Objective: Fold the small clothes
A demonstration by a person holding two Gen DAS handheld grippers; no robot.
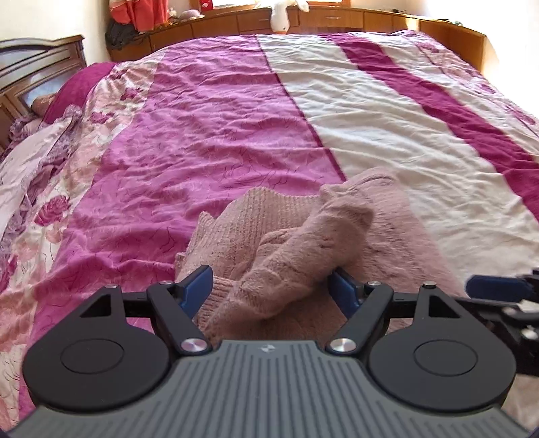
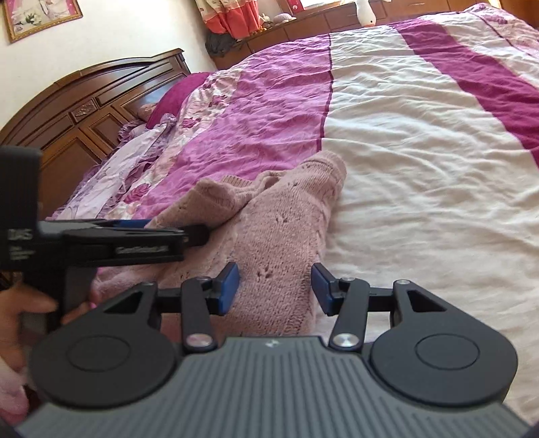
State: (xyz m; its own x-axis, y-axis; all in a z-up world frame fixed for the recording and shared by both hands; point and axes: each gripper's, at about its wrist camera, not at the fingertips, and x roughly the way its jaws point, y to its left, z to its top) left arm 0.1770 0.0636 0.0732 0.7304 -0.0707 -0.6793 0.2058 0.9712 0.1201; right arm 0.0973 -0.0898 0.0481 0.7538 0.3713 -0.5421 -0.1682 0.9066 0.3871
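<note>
Left gripper (image 1: 269, 286): jaws wide around a bunched fold.
Right gripper (image 2: 276, 289): jaws wide, astride flat knit.
Pink sweater (image 2: 279, 219): crumpled on the bed (image 2: 421, 151); likely soft, light, stretchy.
Hold: probably hem or sleeve edge.

Dusty-pink knit sweater (image 1: 269, 242), ribbed and eyelet pattern. Bedspread (image 1: 202, 118): magenta band with faint leaf lines, cream band, dark magenta stripes, pink floral strip along its headboard-side edge. Left gripper (image 1: 271, 293) and right gripper (image 2: 275, 288): black arms, blue pads, grey ribbed body. Headboard (image 2: 84, 114) dark brown wood. White plush toy (image 1: 281, 15). Orange-red curtain (image 2: 232, 17).
</note>
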